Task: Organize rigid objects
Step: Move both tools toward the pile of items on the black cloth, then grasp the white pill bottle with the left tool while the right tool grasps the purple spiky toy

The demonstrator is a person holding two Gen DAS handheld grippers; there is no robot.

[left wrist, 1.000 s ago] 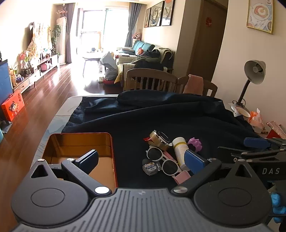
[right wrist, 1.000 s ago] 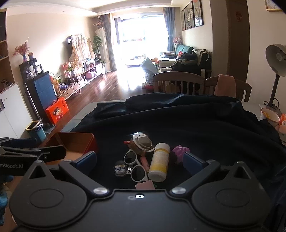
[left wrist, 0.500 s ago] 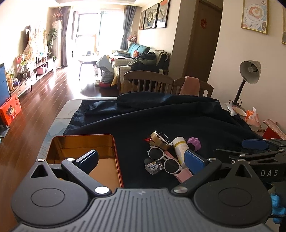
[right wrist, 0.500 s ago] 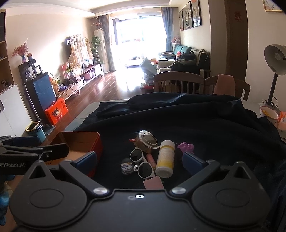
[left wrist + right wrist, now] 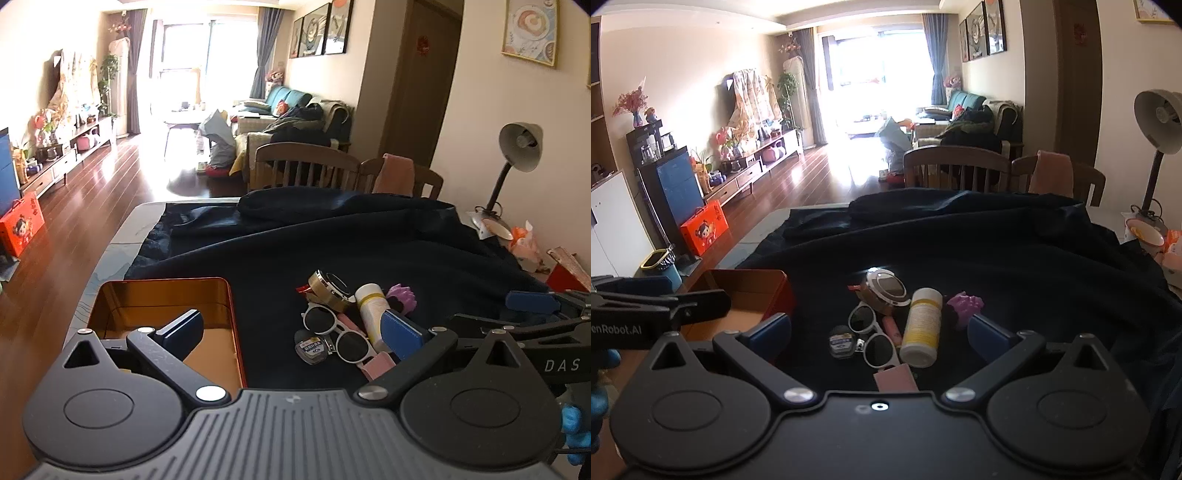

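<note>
A pile of small objects lies on the dark cloth: white sunglasses [image 5: 338,334] [image 5: 873,332], a white bottle with a yellow band [image 5: 371,308] [image 5: 922,326], a round gold tin [image 5: 330,288] [image 5: 884,290], a purple toy [image 5: 402,295] [image 5: 964,304], a small dark tag [image 5: 310,347] [image 5: 841,341] and a pink item [image 5: 376,365] [image 5: 895,378]. An orange metal box [image 5: 162,299] [image 5: 746,291] stands open to the left. My left gripper [image 5: 291,332] is open and empty, spanning box and pile. My right gripper [image 5: 879,334] is open and empty, just before the pile.
The dark cloth [image 5: 369,240] covers the table, bunched at the back. Wooden chairs [image 5: 306,170] stand behind it. A desk lamp [image 5: 517,155] and clutter sit at the right edge. The table's left edge [image 5: 110,251] drops to a wooden floor.
Both grippers shifted slightly; the pile now sits a little more centred between the right gripper's fingers. Nothing was taken hold of.
</note>
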